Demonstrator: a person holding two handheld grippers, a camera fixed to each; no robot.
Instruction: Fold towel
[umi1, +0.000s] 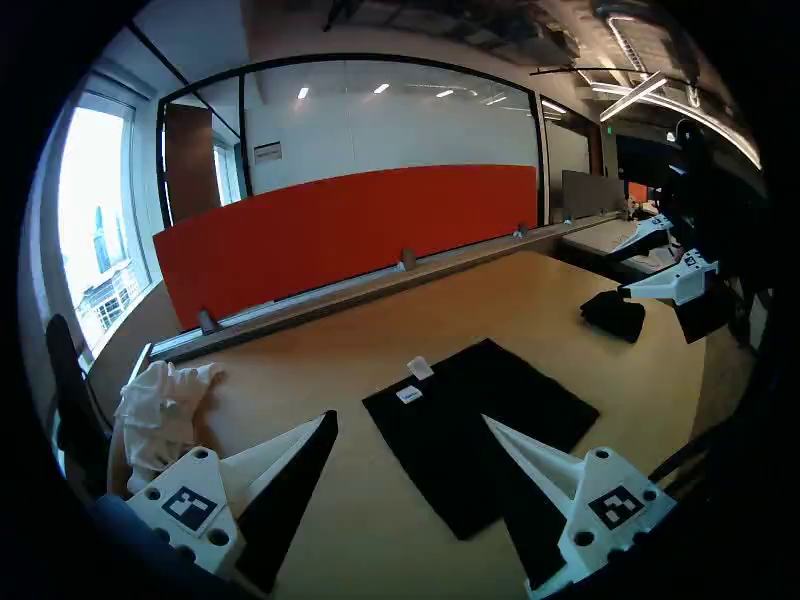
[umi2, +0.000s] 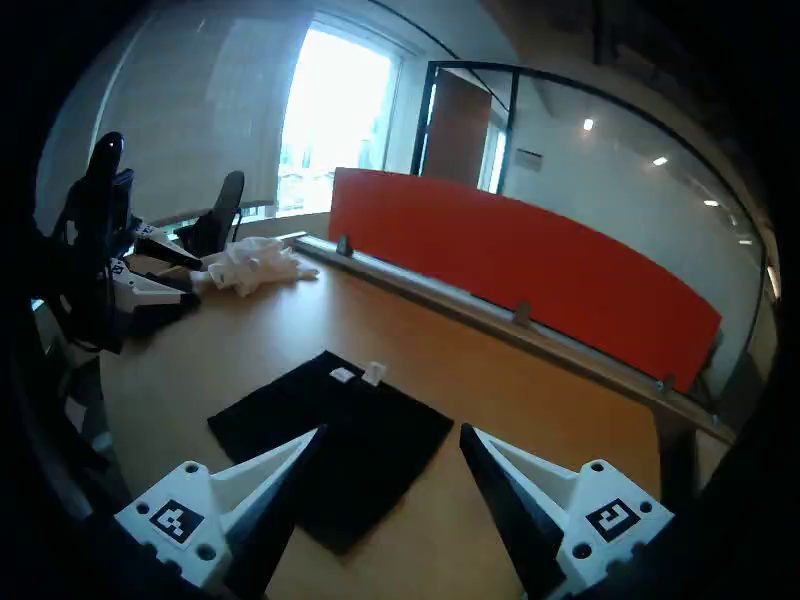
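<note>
We note the desk (umi1: 330, 350) backed by a red divider (umi1: 340, 230). The black towel (umi1: 470, 400) lies flat mid-desk. A white cloth (umi1: 160, 400) sits bunched by the edge. The left gripper (umi1: 408, 417) and right gripper (umi2: 392, 429) are both spread wide, empty, facing the towel.

One black towel (umi1: 480, 430), two white tags (umi1: 410, 395) (both on it), one white cloth (umi1: 160, 405), one orange divider (umi1: 340, 235), one table (umi1: 330, 350).
</note>
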